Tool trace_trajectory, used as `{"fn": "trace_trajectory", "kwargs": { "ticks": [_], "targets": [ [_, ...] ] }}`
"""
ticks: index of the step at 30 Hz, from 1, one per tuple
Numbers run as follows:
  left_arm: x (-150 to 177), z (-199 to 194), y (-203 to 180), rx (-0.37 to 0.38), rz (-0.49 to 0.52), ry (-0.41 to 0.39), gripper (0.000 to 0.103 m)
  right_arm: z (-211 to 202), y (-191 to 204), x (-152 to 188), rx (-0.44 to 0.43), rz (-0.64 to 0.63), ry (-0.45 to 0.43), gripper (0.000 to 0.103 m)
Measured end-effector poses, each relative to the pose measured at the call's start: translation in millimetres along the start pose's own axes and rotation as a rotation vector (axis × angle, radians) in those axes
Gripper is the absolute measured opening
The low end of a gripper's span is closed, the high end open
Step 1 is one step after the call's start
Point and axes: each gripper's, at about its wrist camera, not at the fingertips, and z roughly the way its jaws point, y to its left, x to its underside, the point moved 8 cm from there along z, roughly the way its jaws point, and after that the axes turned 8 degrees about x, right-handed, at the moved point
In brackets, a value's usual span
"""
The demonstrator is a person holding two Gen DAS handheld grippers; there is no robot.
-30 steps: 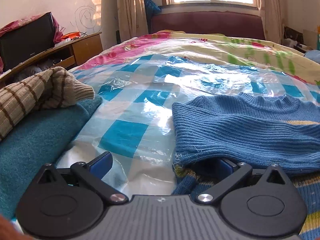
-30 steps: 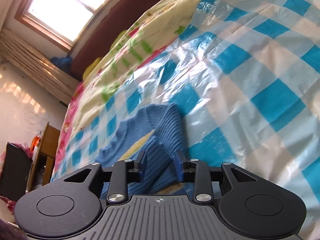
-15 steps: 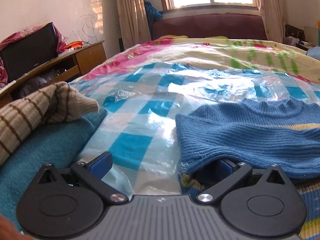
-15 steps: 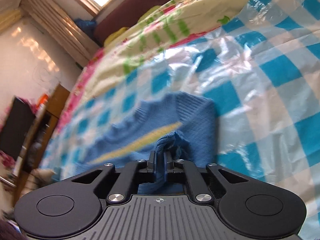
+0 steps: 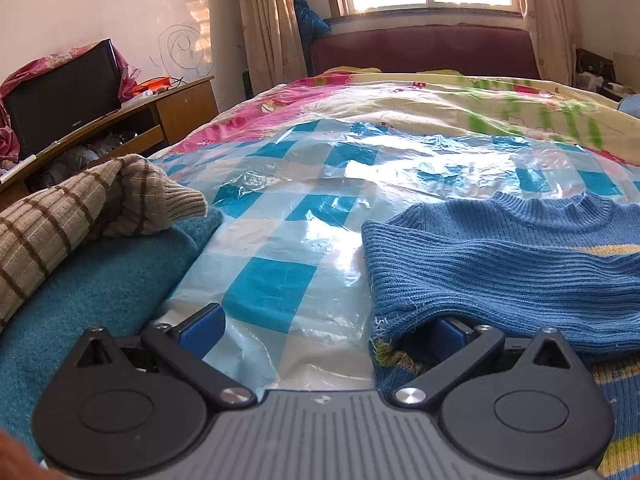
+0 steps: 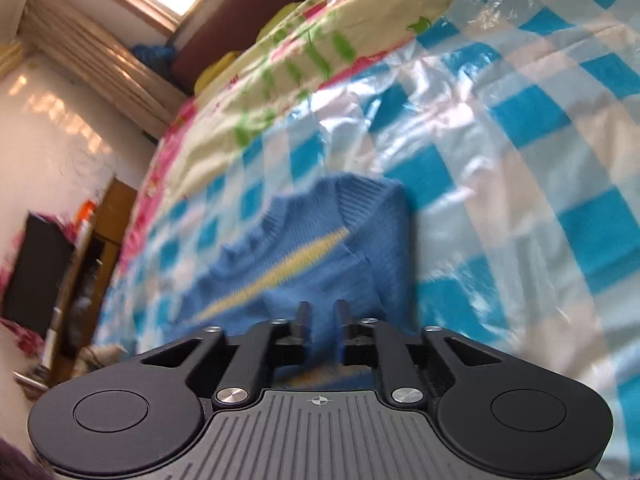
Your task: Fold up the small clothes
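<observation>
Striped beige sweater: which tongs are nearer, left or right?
Left. The left tongs sit beside the striped beige sweater, which lies on the teal garment. The right tongs are over the blue sweater, their jaws opening around its knit.

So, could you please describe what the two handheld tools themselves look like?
Both match: the left tool and the right tool each have a grey ribbed body with a small crosshair mark, two round black discs, black linkage arms on silver pivot screws, and blue fingertip pads. No cables show.
</observation>
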Motion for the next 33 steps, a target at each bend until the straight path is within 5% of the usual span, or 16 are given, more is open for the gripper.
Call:
{"fn": "trace_trajectory", "kwargs": {
  "ticks": [7,10,16,26,33],
  "targets": [
    [0,0,-1,0.003,0.001,0.003,0.103,0,-5,26,-0.113,0.142,0.040,0.021],
    [-1,1,1,0.011,-0.021,0.007,0.103,11,-9,26,-0.075,0.178,0.027,0.034],
    [-5,3,3,0.033,-0.063,0.009,0.103,24,11,43,-0.185,0.244,0.089,0.046],
    [-8,3,8,0.059,-0.109,0.007,0.103,57,58,67,-0.283,0.284,0.164,0.048],
    [-7,4,9,0.063,-0.115,0.007,0.103,57,64,66,-0.304,0.335,0.101,0.048]
  ]
}}
